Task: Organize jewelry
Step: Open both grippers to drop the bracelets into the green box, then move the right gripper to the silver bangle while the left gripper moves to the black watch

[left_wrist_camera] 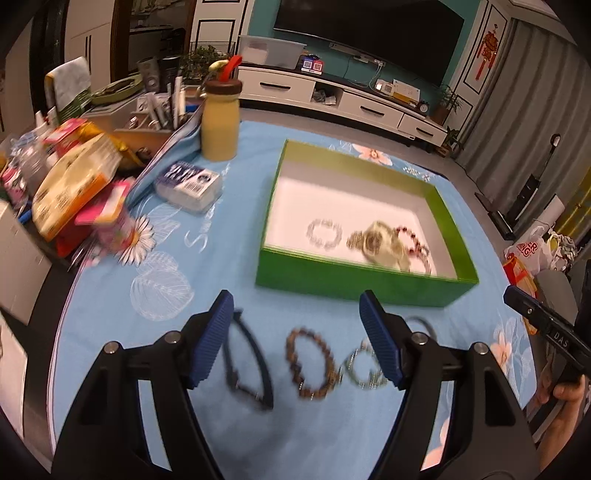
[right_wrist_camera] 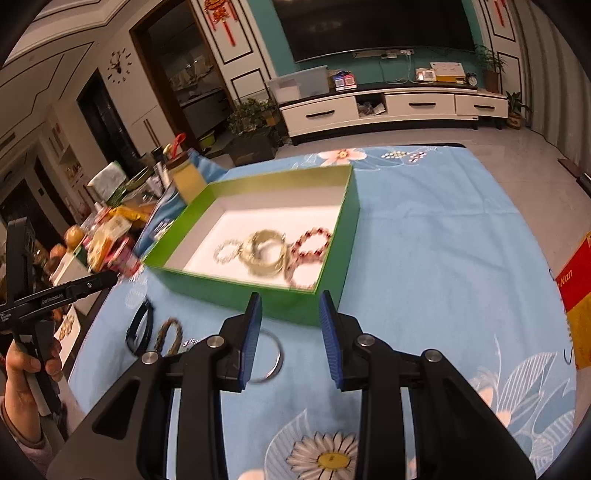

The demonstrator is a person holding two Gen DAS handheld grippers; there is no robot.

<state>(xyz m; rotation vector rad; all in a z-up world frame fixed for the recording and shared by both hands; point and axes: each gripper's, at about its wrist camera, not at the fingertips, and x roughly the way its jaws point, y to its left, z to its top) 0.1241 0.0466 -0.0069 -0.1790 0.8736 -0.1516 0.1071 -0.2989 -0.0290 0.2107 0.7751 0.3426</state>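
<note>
Left tongs: blue ribbed pads spread wide, nothing between them, held above three bracelets on the surface, which is covered by a light-blue floral cloth. Below the gap lie a dark bangle at left, a brown beaded bracelet in the middle, and a pale silvery beaded bracelet at right, partly behind the right pad; the brown and silvery pieces appear to touch, though blur makes this uncertain.

Right tongs: pads parted by a moderate gap and empty, poised just in front of the near wall of the green box. A thin silver bangle lies flat on the cloth beneath, partly hidden by the left pad.

Green box: open, white-floored, standing on the cloth beyond both tongs. Inside, toward its near side, lie a clear beaded bracelet, a cluster of gold-toned bangles and a dark red beaded bracelet, close together; the gold cluster overlaps the red one.

Surroundings: a yellow bottle with a brown cap stands beyond the box's far-left corner, a small white-and-blue packet nearer. Boxes and packages crowd the left edge. A television and a white cabinet fill the far wall.
</note>
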